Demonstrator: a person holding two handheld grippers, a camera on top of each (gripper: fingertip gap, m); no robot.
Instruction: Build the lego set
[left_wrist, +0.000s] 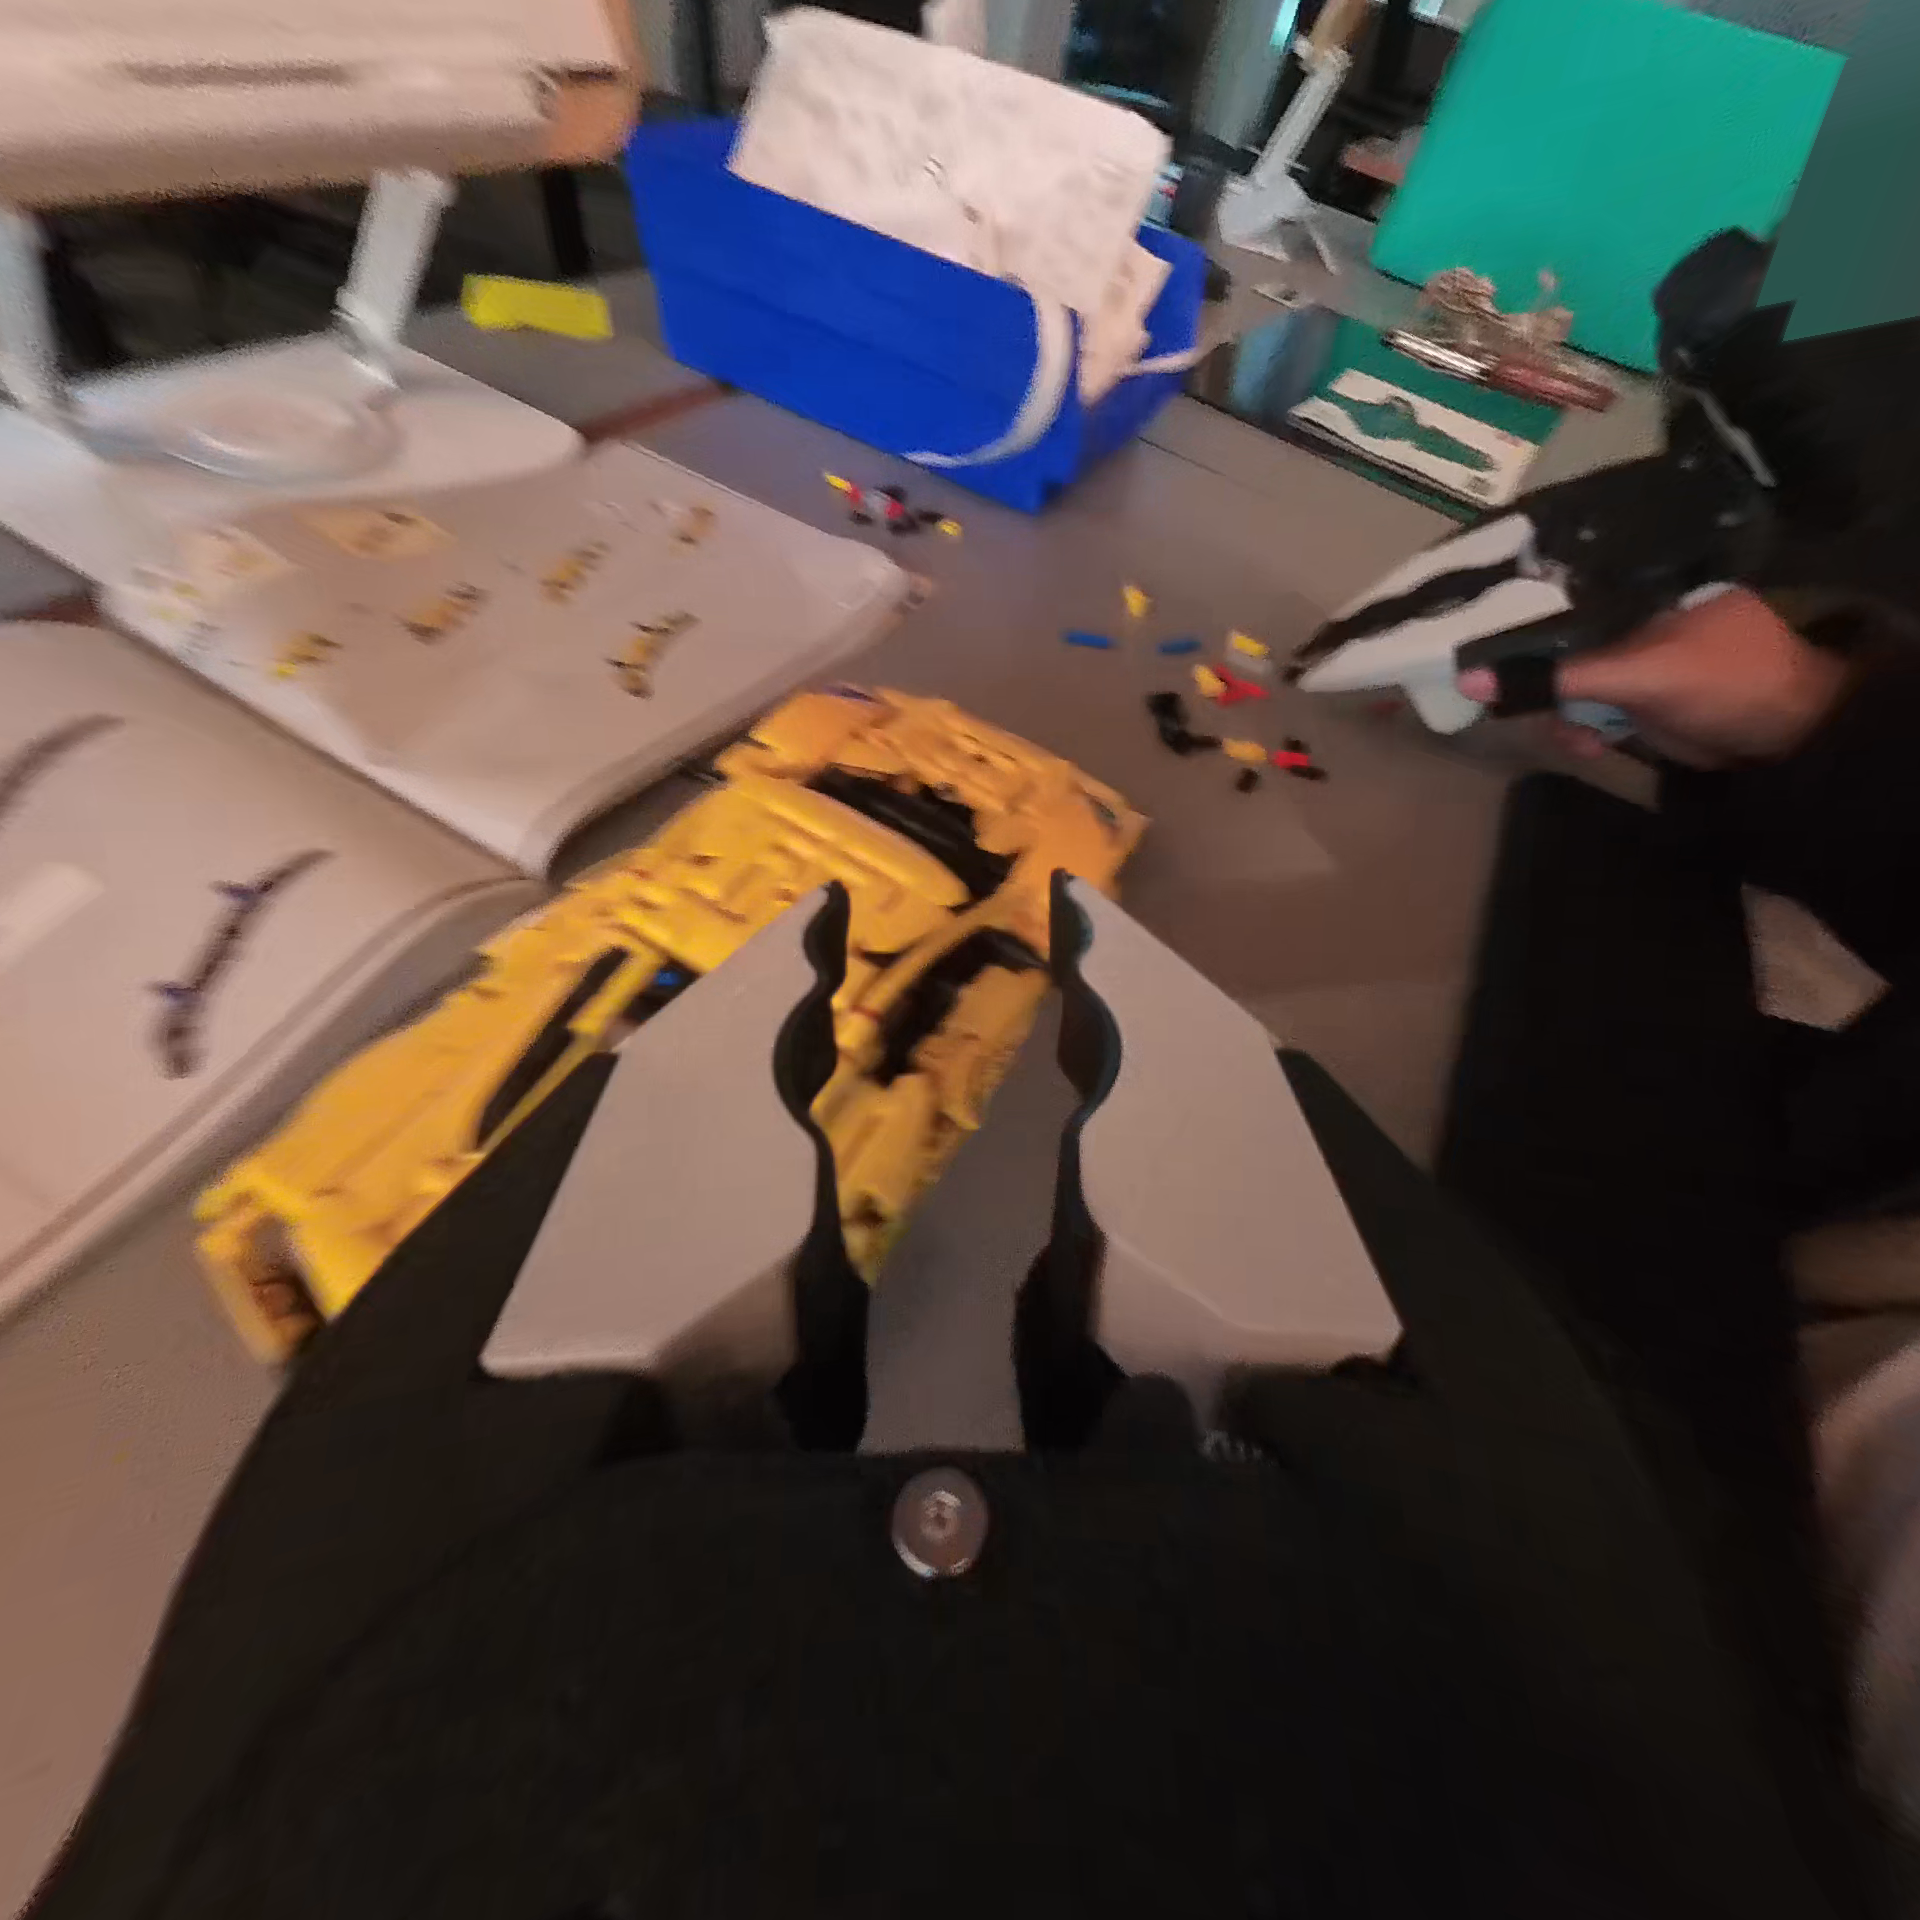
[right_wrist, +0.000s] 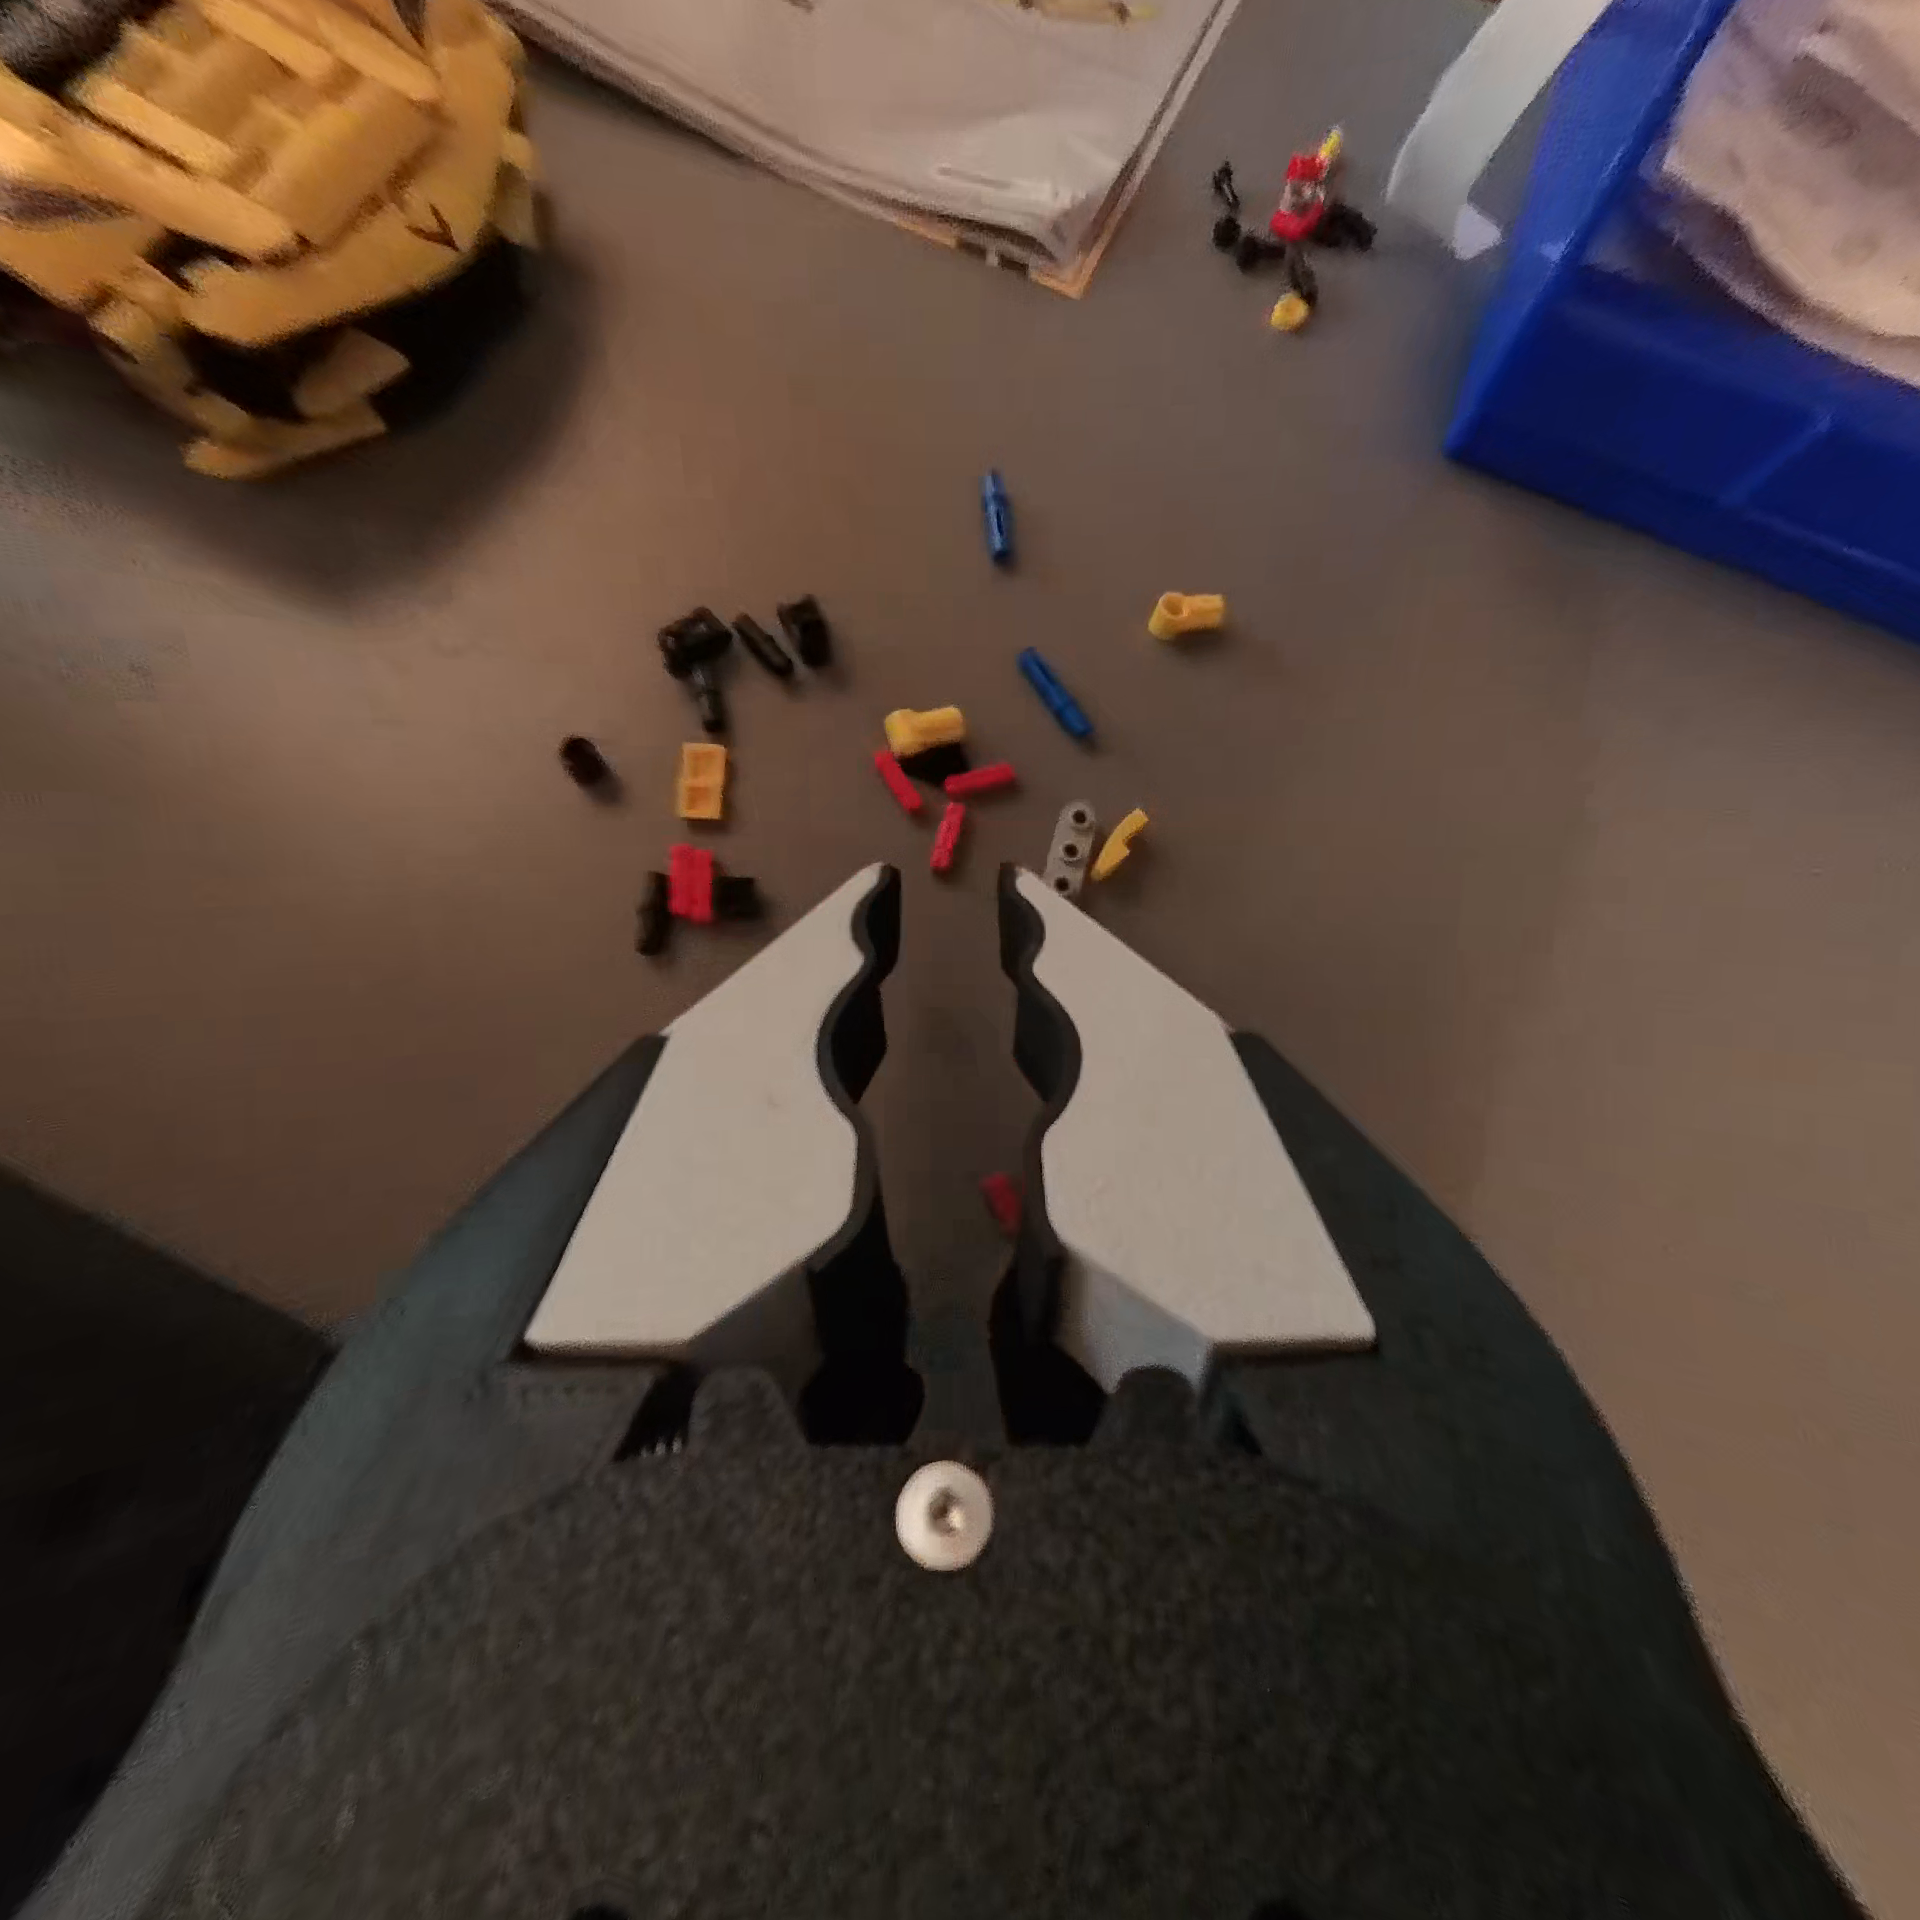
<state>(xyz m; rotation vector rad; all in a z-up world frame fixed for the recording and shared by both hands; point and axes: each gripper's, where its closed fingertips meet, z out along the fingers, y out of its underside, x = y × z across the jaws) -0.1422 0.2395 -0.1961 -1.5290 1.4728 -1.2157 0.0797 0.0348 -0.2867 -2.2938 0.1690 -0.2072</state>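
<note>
Right tongs (right_wrist: 948, 878), narrowly parted and empty, poised above loose pieces (right_wrist: 940, 790) on the grey surface (right_wrist: 1455, 935), should straddle one red pin squarely, while left tongs (left_wrist: 940, 904), parted wider and apparently empty, hover over the yellow car model (left_wrist: 727, 935).

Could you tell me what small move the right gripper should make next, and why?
Probably ease the right gripper forward and down onto the red pin: its jaws stand open and empty, and that pin lies just beyond the fingertips.
</note>
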